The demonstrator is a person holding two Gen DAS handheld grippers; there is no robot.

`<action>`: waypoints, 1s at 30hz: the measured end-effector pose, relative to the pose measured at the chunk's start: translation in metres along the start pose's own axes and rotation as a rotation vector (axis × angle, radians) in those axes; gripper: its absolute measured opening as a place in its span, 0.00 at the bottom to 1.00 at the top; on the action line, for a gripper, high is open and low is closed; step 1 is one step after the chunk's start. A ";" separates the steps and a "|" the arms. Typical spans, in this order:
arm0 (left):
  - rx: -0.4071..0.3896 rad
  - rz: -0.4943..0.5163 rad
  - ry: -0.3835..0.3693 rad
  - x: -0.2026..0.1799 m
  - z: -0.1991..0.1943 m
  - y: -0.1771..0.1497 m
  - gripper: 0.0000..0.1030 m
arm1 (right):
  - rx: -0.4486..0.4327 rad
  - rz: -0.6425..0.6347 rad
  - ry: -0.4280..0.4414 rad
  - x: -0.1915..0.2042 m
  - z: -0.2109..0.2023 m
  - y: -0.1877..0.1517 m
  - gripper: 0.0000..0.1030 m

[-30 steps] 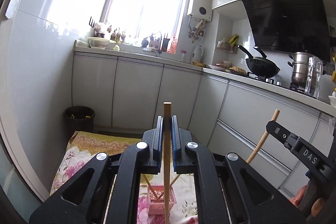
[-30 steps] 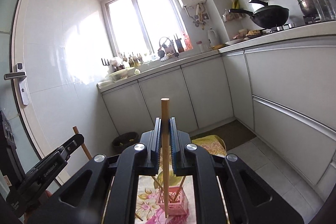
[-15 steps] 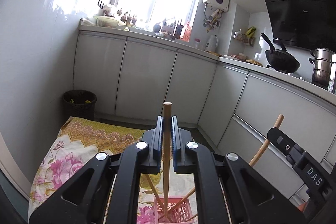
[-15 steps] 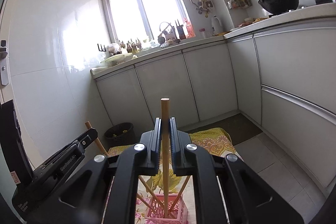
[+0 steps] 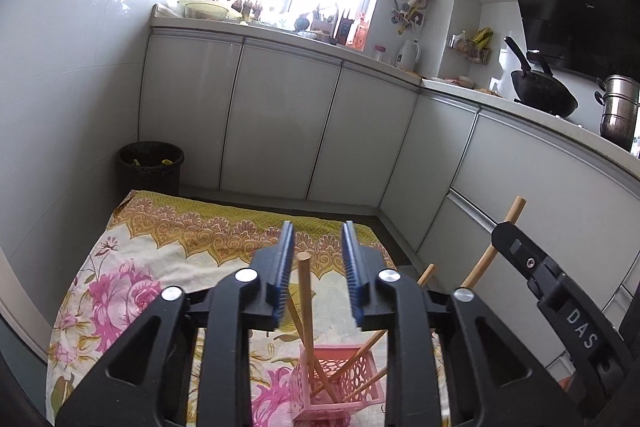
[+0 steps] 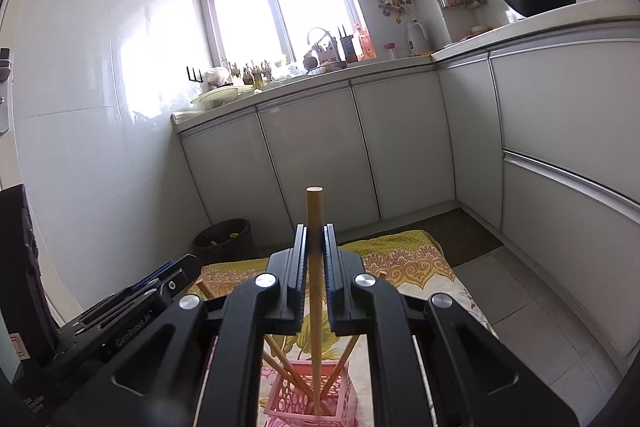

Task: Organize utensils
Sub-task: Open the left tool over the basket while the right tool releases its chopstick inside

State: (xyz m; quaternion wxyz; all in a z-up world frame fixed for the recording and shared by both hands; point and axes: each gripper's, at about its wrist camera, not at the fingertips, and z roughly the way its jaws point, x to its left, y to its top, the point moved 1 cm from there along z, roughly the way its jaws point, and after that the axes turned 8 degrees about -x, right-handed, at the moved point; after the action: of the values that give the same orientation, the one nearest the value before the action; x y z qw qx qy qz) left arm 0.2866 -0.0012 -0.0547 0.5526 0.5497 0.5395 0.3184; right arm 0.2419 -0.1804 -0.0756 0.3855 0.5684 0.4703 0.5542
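A pink perforated basket (image 5: 360, 359) stands on a floral cloth (image 5: 132, 279) on the floor and holds several wooden chopsticks. My left gripper (image 5: 317, 239) is open above it; a chopstick (image 5: 305, 299) stands loose between its fingers with its lower end in the basket. My right gripper (image 6: 315, 239) is shut on another chopstick (image 6: 315, 211), held upright with its tip down inside the basket (image 6: 280, 399). The right gripper also shows in the left wrist view (image 5: 516, 243), and the left gripper shows at the left of the right wrist view (image 6: 160, 279).
Grey kitchen cabinets (image 5: 280, 131) line the back and right. A black waste bin (image 5: 150, 167) stands in the far left corner by the tiled wall. A wok (image 5: 544, 95) and steel pot (image 5: 618, 115) sit on the counter at right. Bare floor tiles (image 6: 532, 323) lie right of the cloth.
Both grippers tilted down and lowered over the basket. My left gripper opened and let go of its chopstick, which now stands in the basket. The right one stays shut.
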 end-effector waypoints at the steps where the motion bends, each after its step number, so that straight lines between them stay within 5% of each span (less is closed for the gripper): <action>1: -0.017 -0.005 0.001 0.000 -0.005 0.004 0.28 | 0.005 0.003 -0.004 0.000 0.001 0.000 0.08; 4: -0.052 -0.005 0.005 0.000 -0.019 0.014 0.31 | 0.008 0.015 -0.016 0.000 -0.001 0.003 0.12; 7: -0.088 0.004 0.008 -0.001 -0.035 0.024 0.35 | -0.010 0.034 -0.018 0.001 -0.010 0.007 0.36; 9: -0.113 0.003 0.010 -0.002 -0.048 0.030 0.42 | -0.029 0.043 -0.025 0.002 -0.020 0.012 0.38; 14: -0.192 -0.010 0.036 -0.001 -0.090 0.041 0.62 | -0.089 0.067 -0.061 0.002 -0.055 0.026 0.75; 17: -0.227 -0.011 0.043 -0.002 -0.118 0.047 0.74 | -0.136 0.099 -0.112 -0.004 -0.087 0.033 0.89; 24: -0.271 -0.008 0.065 -0.004 -0.171 0.041 0.93 | -0.184 0.149 -0.235 -0.026 -0.158 0.037 0.94; 30: -0.165 0.026 0.127 -0.008 -0.187 0.021 0.93 | -0.190 0.089 -0.316 -0.030 -0.213 0.028 0.94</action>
State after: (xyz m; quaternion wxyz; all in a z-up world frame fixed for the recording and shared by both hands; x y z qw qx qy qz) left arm 0.1131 0.0443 0.0021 0.5564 0.4880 0.5381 0.4033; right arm 0.0353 -0.2345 -0.0378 0.4817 0.6295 0.3238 0.5166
